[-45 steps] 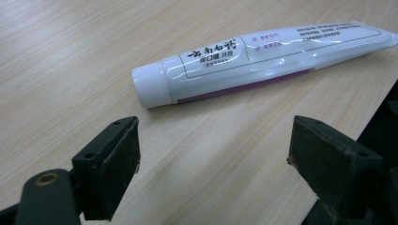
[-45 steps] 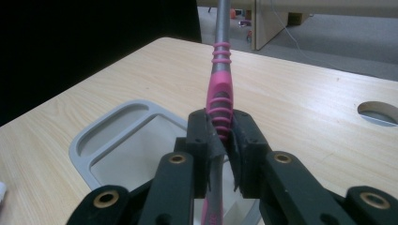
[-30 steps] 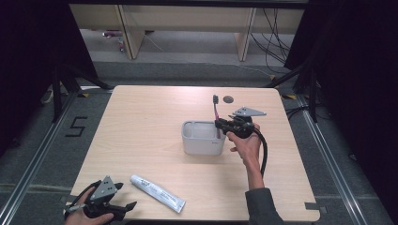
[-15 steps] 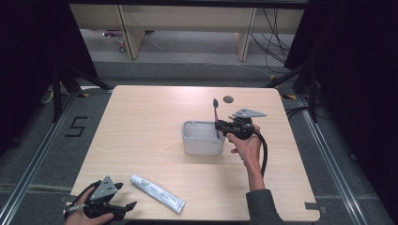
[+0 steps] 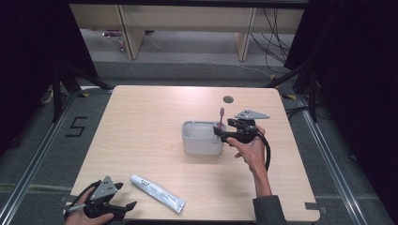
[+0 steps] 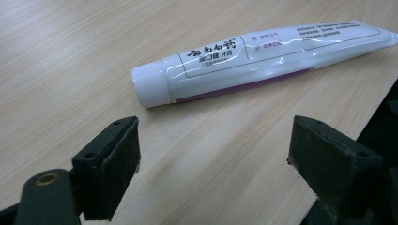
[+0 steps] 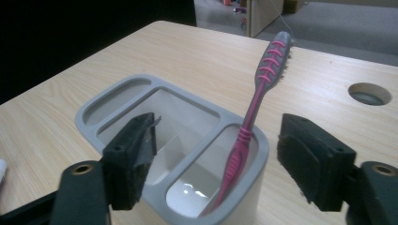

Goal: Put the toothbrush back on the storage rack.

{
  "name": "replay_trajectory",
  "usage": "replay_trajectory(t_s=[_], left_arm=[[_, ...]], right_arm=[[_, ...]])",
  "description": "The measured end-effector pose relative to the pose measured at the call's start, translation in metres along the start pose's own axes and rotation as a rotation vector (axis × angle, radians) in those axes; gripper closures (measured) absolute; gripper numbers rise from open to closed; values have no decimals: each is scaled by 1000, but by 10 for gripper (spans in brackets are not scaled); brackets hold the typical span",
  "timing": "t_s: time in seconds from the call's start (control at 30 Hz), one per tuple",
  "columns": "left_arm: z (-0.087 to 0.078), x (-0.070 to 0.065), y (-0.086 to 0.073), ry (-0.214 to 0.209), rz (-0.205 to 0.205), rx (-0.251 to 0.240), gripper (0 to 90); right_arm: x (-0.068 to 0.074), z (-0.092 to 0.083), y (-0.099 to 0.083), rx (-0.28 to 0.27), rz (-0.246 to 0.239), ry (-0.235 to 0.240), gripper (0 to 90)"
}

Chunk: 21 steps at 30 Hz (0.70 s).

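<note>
Wooden table (image 5: 155,122), round hole (image 5: 228,99) near far edge. Toothpaste tube (image 5: 157,192) lies flat near front edge, cap (image 6: 151,86) white. Floor mark "5" (image 5: 77,126) left of table. Shelving (image 5: 136,37) and cables (image 5: 277,42) behind.

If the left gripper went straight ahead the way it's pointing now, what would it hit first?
Most likely the toothpaste tube, lying across the table ahead of the open left gripper. Its capped end sits nearest; exact depth is hard to judge.

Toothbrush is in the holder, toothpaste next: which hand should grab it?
Left. The left tool sits open right in front of the toothpaste at the table's near edge; the right tool is across the table at the holder.
</note>
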<state>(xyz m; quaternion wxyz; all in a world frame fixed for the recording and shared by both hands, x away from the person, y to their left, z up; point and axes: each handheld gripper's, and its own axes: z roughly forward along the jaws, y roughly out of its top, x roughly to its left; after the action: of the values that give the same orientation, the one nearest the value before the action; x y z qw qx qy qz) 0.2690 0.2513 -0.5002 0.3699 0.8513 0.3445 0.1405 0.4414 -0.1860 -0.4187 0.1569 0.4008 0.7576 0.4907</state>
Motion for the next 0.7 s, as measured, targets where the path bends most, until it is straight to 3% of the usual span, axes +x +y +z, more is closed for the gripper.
replay_trajectory(t_s=[0.07,0.17,0.2,0.27,0.37,0.47,0.6,0.63,0.67,0.7], left_arm=[[0,0,0,-1,-3,2,162],[0,0,0,-1,1,3,162],[0,0,0,2,-2,1,162],[0,0,0,0,-4,2,162],[1,-1,0,-1,-3,4,162],[1,-1,0,0,-4,3,162],[1,0,0,1,-3,5,162],[2,-1,0,1,-9,-1,162],[2,-1,0,1,-8,0,162],[2,-1,0,1,-9,0,162]], right_arm=[[2,-6,-1,9,20,2,235],[3,-15,-3,14,-22,-3,231],[3,-19,-4,-7,-23,-6,232],[5,-27,-7,-9,3,-3,232],[5,-39,-14,-3,-21,-36,234],[5,-48,-22,-8,14,-33,237],[1,-58,-33,-4,12,-45,239],[3,-60,-35,4,47,-38,241],[-1,-62,-36,15,4,-38,241],[-2,-63,-39,-2,-7,-61,241]])
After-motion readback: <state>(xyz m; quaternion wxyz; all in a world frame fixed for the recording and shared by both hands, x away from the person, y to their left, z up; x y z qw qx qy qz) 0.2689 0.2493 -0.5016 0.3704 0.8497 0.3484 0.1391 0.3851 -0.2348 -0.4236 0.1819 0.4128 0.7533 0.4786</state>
